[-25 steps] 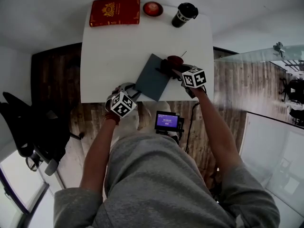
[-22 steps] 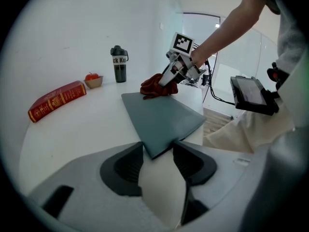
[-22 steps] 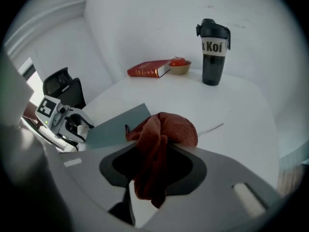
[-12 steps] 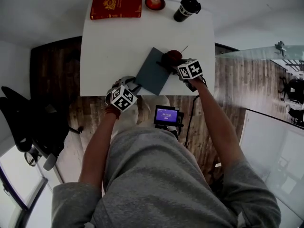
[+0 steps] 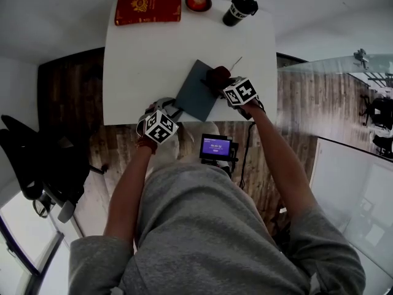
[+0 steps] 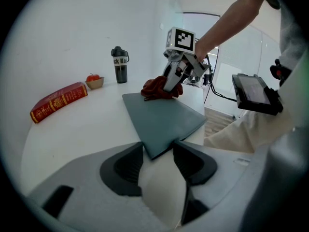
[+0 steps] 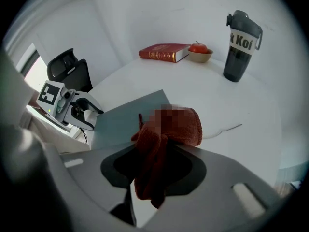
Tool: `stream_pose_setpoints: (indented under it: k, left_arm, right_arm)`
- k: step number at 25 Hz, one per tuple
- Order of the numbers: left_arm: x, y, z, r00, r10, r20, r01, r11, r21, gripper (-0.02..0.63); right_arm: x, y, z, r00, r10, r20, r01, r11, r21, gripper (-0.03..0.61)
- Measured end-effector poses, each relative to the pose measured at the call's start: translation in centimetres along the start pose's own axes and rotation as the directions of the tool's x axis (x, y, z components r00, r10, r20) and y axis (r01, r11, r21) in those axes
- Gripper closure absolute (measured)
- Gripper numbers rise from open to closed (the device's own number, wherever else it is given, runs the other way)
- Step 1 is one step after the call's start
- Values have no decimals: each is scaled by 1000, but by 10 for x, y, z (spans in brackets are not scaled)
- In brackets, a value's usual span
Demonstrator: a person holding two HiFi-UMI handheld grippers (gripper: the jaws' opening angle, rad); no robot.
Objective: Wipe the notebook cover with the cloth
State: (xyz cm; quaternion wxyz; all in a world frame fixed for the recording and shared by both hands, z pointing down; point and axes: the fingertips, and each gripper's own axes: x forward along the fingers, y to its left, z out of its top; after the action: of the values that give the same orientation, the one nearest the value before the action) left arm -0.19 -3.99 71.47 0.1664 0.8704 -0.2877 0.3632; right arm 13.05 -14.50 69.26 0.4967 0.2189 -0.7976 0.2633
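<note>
A grey-blue notebook (image 5: 196, 91) lies slantwise on the white table (image 5: 141, 66) near its front edge. A dark red cloth (image 5: 220, 74) rests on the notebook's far right edge. My right gripper (image 5: 222, 82) is closing on the cloth, and the cloth (image 7: 164, 134) is bunched and pinched between its pads. In the right gripper view the notebook (image 7: 125, 117) lies just behind the cloth. My left gripper (image 5: 173, 111) is at the table's front edge. The notebook's near corner (image 6: 153, 151) is wedged between its two pads, which touch both edges.
A red book (image 5: 149, 6), a small bowl with a red fruit (image 5: 198, 2) and a black bottle (image 5: 239, 10) stand along the table's far edge. A thin stick (image 5: 237, 62) lies beside the cloth. A small screen (image 5: 216, 147) sits below the table's front edge, and an office chair (image 5: 37, 165) stands left.
My right gripper has shifted a little left, further onto the notebook's edge, with the cloth under it. The left gripper has stayed at the near corner.
</note>
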Motion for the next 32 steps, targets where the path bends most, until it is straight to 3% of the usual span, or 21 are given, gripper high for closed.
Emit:
stream_pose_setpoints:
  k: [6, 32]
  left_arm:
    - [0, -1, 1, 1000, 0, 4, 0, 1000, 2, 416]
    - [1, 0, 0, 1000, 5, 1, -5, 1000, 0, 416]
  right_arm:
    - [4, 21, -6, 999, 36, -2, -36, 999, -22, 454]
    - [10, 70, -19, 998, 49, -26, -51, 996, -73, 457]
